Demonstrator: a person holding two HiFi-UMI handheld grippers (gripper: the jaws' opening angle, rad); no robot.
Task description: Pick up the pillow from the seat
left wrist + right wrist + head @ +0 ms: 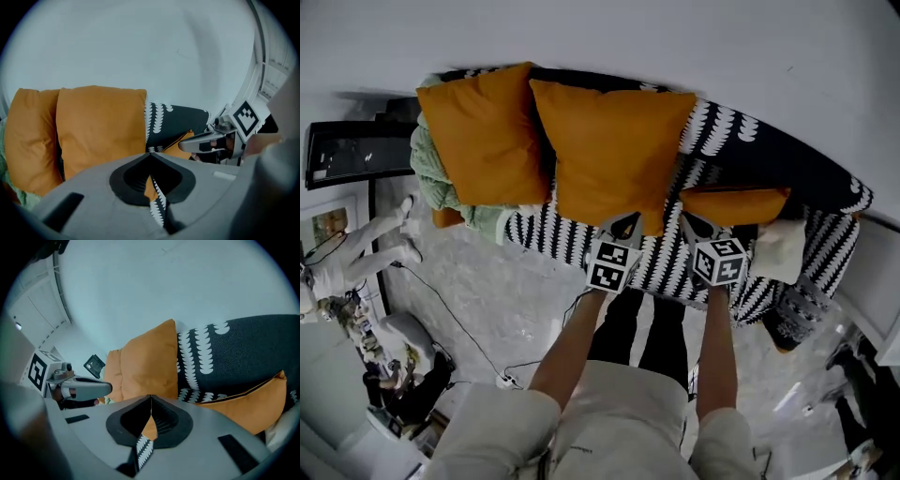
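**1. Standing area.** The person faces the sofa (553,234). A cable (441,300) runs across the floor to the person's left. It limits stepping room on that side.

**2. Grippers.** The left gripper (622,228) and the right gripper (697,228) are side by side at the seat's front edge, both aimed at the cushions. In each gripper view the jaws meet at the tips with nothing between them. Both are fully closed and empty.

**3. Task item.** Three orange pillows are present.
- The flat pillow (733,204) lies on the seat just beyond the right gripper.
- The middle pillow (609,150) stands on the seat and leans on the backrest. Its lower corner hangs between the two grippers.
- The left pillow (483,136) leans beside it, above a green blanket (441,183).

Which pillow is the target cannot be told. The gripper positions suggest the flat or the middle one.

**4. Reason for the hold.** The paired approach probably prepares a two-point grip, since a soft, wide item sags if it is pinched at one point. The jaws must open before any grip.

**5. Edges and clearance.** The flat pillow's near seam faces the right gripper unobstructed. A cream cushion (780,248) sits just beside its right end. The middle pillow's left edge overlaps the left pillow. Above the pillows there is only the backrest and the bare wall (675,37), so an upward lift looks free.
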